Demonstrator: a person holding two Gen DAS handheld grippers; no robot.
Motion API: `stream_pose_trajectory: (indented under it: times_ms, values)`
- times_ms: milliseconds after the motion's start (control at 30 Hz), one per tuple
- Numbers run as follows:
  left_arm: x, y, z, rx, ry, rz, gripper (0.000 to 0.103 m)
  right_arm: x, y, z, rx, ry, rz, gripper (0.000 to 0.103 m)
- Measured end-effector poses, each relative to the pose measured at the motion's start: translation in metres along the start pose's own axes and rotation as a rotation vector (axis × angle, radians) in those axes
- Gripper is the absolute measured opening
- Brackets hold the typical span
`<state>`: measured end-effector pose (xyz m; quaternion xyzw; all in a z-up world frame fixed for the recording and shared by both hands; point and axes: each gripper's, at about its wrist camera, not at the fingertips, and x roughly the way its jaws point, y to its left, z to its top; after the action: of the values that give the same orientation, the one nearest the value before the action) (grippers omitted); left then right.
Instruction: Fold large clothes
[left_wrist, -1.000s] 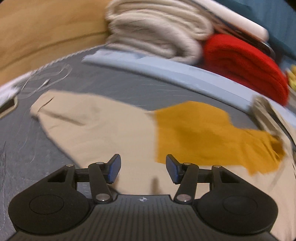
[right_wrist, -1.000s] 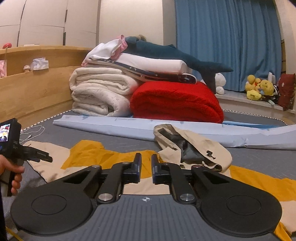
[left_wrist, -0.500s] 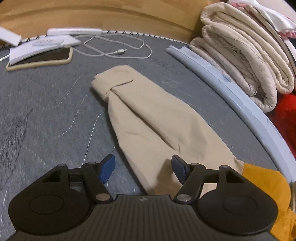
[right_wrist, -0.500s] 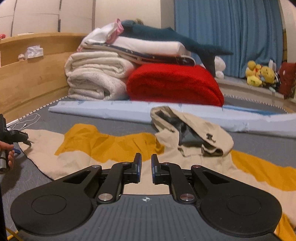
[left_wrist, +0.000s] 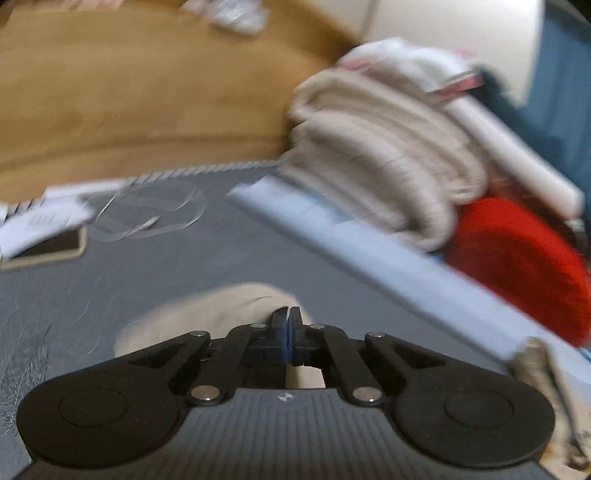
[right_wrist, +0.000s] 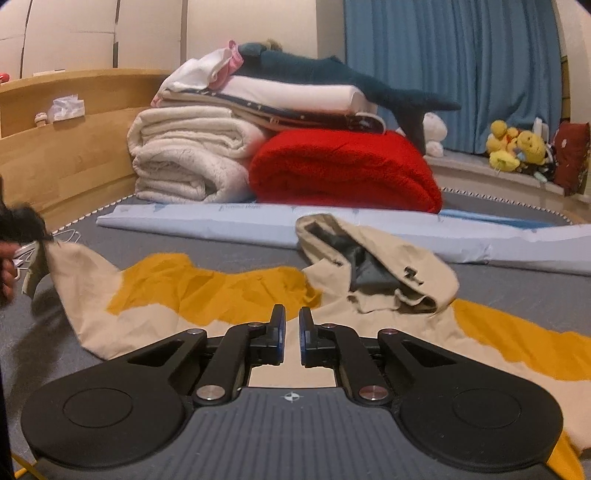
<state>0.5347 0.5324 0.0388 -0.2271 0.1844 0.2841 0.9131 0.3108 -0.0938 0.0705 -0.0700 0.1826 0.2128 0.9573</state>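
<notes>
We see the beige and mustard hoodie (right_wrist: 229, 295) spread across the grey mattress (right_wrist: 155, 240) through the middle of the right wrist frame, its hood (right_wrist: 376, 266) crumpled just right of centre. At the left edge of that frame, the sleeve (right_wrist: 70, 266) is lifted off the mattress. In the blurred left wrist frame, our left gripper (left_wrist: 286, 325) has its fingers pressed together on beige sleeve cloth at lower centre. Our right gripper (right_wrist: 291, 325) hovers low over the hoodie, fingers nearly closed with a narrow gap, holding nothing. Behind, in the upper centre, sit a red blanket (right_wrist: 347, 170) and cream blankets (right_wrist: 188, 162).
</notes>
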Motion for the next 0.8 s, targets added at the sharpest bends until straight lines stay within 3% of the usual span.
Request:
stream_pose_trajectory:
  times_ms: [200,333,467,533,600,700,767,800]
  values:
    - [-0.069,-0.077,0.02,0.074,0.009,-0.2,0.0,-0.017,-0.018,0.005,0.047,-0.006,-0.023,0.005]
    - [-0.064,-0.122,0.007,0.185,-0.012,-0.291,0.0,-0.028,-0.03,0.008,0.039,-0.019,-0.051,0.005]
    - [-0.031,-0.176,0.007,0.266,0.062,-0.368,0.0,-0.03,-0.043,0.007,0.028,0.002,-0.096,0.005]
    - [-0.029,-0.21,0.007,0.339,0.06,-0.451,0.0,-0.027,-0.051,0.007,0.043,0.02,-0.123,0.005]
    - [-0.043,-0.247,-0.004,0.457,0.075,-0.594,0.0,-0.022,-0.059,0.006,0.062,0.037,-0.156,0.005]
    - [-0.056,-0.285,-0.022,0.621,0.2,-0.775,0.011,-0.01,-0.074,0.006,0.113,0.067,-0.223,0.005]
    - [-0.061,-0.292,-0.029,0.622,0.259,-0.806,0.039,-0.001,-0.083,0.005,0.146,0.093,-0.273,0.007]
    - [-0.049,-0.29,-0.018,0.59,0.269,-0.784,0.057,0.003,-0.087,0.003,0.163,0.108,-0.292,0.009]
